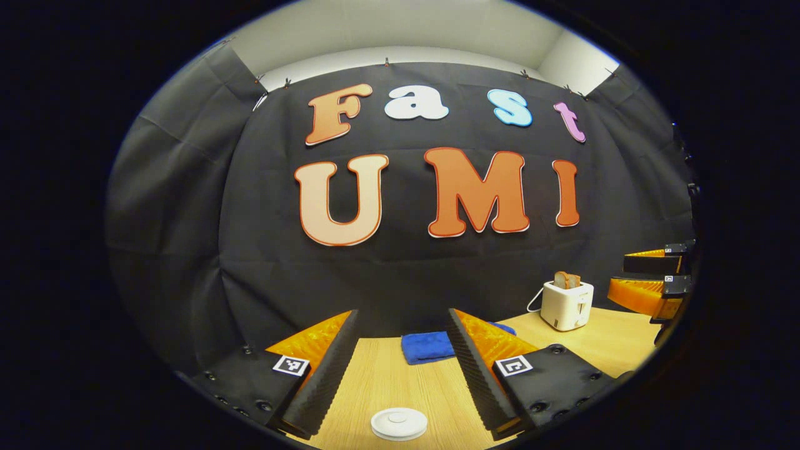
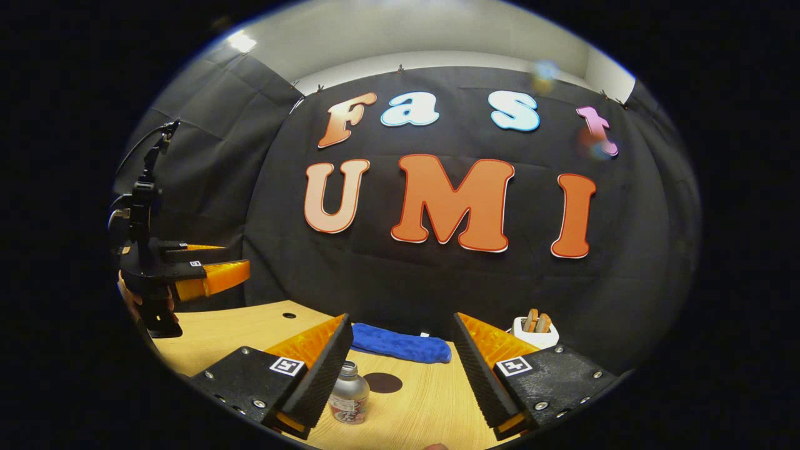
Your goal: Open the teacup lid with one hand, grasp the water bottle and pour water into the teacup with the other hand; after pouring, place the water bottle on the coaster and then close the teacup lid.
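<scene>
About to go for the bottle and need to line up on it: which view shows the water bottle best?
The right gripper view: the water bottle stands upright on the table, just ahead of the open right gripper, beside its left-hand finger, with the dark coaster next to it. The left gripper view looks at the teacup lid instead.

A staged recording booth is shown, not a lived-in home. A pale wooden table (image 2: 431,406) is enclosed by black cloth (image 1: 187,206) that is clipped up along a white wall (image 1: 400,31) behind the table. Household props are laid out on the table: a white toaster (image 1: 567,304) loaded with bread at its far right, a folded blue towel (image 2: 400,342) along its far edge.
</scene>
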Motion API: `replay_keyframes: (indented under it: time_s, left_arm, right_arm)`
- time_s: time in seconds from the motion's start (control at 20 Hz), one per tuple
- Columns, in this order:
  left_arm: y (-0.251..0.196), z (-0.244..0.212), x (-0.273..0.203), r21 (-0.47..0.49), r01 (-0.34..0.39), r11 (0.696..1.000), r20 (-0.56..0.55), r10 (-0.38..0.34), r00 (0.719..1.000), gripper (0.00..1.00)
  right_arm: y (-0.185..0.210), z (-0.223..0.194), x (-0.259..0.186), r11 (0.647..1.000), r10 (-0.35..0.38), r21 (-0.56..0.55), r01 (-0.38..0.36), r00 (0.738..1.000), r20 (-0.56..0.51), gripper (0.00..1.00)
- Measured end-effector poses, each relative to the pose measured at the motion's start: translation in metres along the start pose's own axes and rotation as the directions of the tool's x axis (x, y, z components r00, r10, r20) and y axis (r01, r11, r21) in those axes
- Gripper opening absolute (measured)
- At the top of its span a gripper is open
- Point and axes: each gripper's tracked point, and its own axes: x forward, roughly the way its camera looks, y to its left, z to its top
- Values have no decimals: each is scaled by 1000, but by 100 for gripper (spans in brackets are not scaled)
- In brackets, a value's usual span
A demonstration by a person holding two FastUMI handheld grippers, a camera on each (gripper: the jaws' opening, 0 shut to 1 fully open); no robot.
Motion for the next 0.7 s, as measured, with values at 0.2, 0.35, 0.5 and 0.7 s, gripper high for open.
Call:
replay_keyframes:
  time_s: [0.2, 0.35, 0.5, 0.7]
  left_arm:
    - [-1, -33, -3, 11, 4, 1000, -56, -3, 998, 93]
    - [-3, -57, -1, 1, 8, 1000, -98, -8, 995, 93]
    - [1, -85, -5, -4, -11, 1000, -145, 11, 989, 93]
    - [5, -117, -5, -12, -20, 1000, -210, 17, 977, 93]
  right_arm:
    - [11, -22, 0, 1000, 28, 9, -28, 999, -32, 96]
    - [22, -43, 0, 998, 57, 26, -55, 996, -70, 96]
    - [30, -64, 1, 997, 78, 28, -75, 991, -106, 96]
    - [41, -92, 5, 995, 103, 32, -99, 983, -155, 96]
